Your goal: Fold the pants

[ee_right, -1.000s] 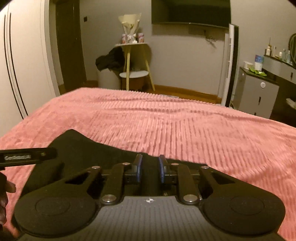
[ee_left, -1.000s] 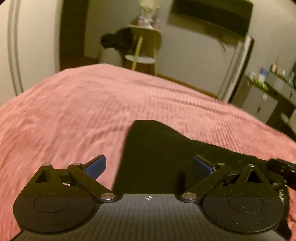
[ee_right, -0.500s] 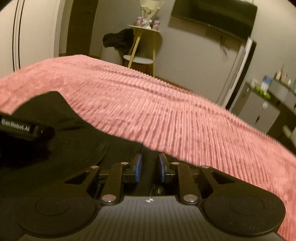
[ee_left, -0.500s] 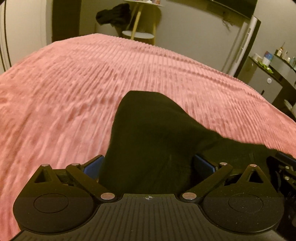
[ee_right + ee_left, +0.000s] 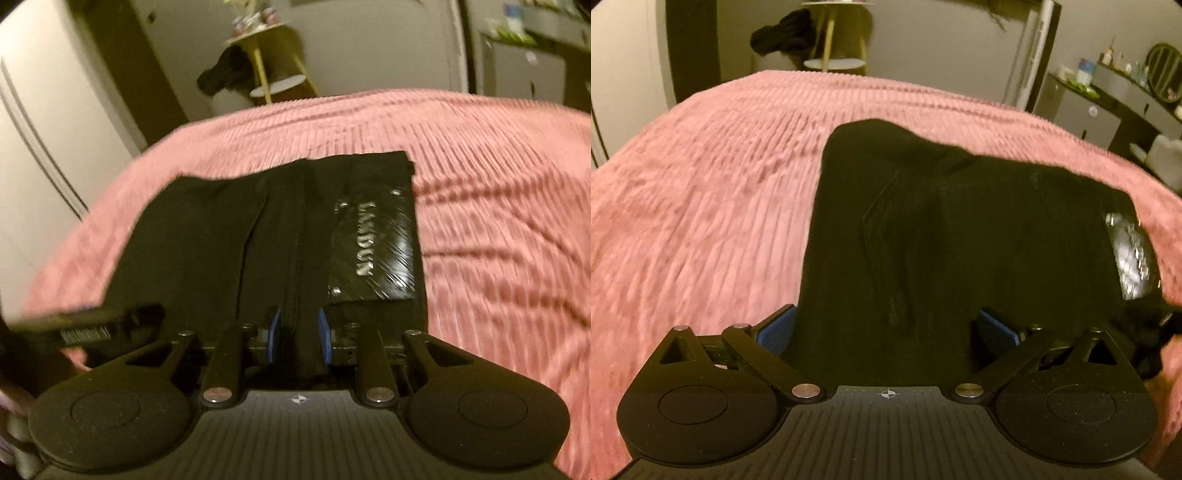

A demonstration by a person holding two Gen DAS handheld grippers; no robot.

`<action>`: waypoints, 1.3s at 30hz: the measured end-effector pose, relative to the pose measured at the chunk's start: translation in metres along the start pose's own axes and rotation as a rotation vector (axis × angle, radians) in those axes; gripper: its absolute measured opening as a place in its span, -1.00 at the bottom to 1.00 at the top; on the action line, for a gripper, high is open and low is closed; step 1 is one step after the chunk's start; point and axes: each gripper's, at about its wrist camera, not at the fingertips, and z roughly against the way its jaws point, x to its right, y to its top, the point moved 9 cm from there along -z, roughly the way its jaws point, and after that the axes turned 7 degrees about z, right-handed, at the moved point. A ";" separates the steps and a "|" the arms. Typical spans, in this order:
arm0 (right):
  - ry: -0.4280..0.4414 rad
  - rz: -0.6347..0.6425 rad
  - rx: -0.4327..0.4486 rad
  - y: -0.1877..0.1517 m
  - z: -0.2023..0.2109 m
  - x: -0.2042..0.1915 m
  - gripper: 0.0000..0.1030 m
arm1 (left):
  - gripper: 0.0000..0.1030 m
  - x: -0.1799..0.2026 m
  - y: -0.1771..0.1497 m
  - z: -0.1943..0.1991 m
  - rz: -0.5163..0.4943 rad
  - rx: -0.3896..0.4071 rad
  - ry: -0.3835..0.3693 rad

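Observation:
Black pants (image 5: 960, 229) lie on the pink bedspread (image 5: 701, 221), and a shiny logo patch (image 5: 373, 247) sits near one edge of them. In the left wrist view my left gripper (image 5: 886, 328) stands wide open, with pants cloth lying between its blue pads (image 5: 774, 332). My right gripper (image 5: 299, 336) is shut on a thick fold of the pants (image 5: 207, 236), its pads (image 5: 274, 336) pressing on both sides. Part of the left gripper (image 5: 92, 328) shows at the left edge of the right wrist view, with a hand (image 5: 11, 406) below it.
The ribbed bedspread (image 5: 498, 221) extends well beyond the pants on all sides. Past the far edge of the bed stand a small yellow-legged table (image 5: 834, 37) beside a dark heap of clothes (image 5: 783, 33), and a dresser (image 5: 1108, 110) at the right.
Both grippers have moved forward and tilted down over the bed, and the right view has rolled. The pants now fill more of both views, and the logo patch has come into sight.

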 end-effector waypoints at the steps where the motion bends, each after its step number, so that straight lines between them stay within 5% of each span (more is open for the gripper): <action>1: 0.011 -0.019 0.014 -0.002 0.009 0.002 -0.59 | 1.00 0.001 -0.003 0.004 -0.003 0.008 0.012; 4: 0.047 -0.071 0.023 -0.011 0.029 0.006 -0.56 | 1.00 0.004 -0.005 0.020 0.017 0.054 0.009; 7: 0.014 -0.187 -0.011 -0.022 0.037 0.024 0.08 | 1.00 0.003 -0.007 0.027 0.067 0.067 -0.007; 12: 0.138 -0.414 0.011 -0.026 0.033 0.042 0.07 | 1.00 0.003 -0.008 0.032 0.088 0.068 -0.017; 19: 0.128 -0.512 -0.004 -0.022 0.012 0.042 0.32 | 1.00 0.007 -0.015 0.038 0.069 0.079 -0.014; 22: 0.109 -0.478 -0.011 -0.021 0.014 0.037 0.30 | 1.00 0.005 -0.016 0.038 0.085 0.075 -0.024; 24: 0.090 -0.471 0.003 -0.022 0.015 0.039 0.03 | 1.00 0.005 -0.016 0.037 0.090 0.072 -0.026; 25: 0.080 -0.465 0.008 -0.021 0.016 0.041 -0.34 | 1.00 0.005 -0.016 0.037 0.090 0.073 -0.026; 26: 0.079 -0.466 0.011 -0.021 0.016 0.042 -0.46 | 1.00 0.005 -0.016 0.037 0.088 0.073 -0.025; 30: 0.109 -0.527 0.007 -0.021 0.014 0.047 -0.43 | 1.00 0.005 -0.016 0.036 0.092 0.071 -0.026; 34: 0.179 -0.578 0.008 -0.020 -0.001 0.045 -0.08 | 1.00 0.006 -0.017 0.033 0.087 0.068 -0.020; 36: 0.198 -0.599 0.004 -0.019 -0.012 0.044 -0.08 | 1.00 0.006 -0.017 0.033 0.085 0.067 -0.017; 39: 0.151 -0.565 -0.016 -0.021 -0.023 0.041 -0.51 | 1.00 0.005 -0.017 0.033 0.093 0.071 -0.022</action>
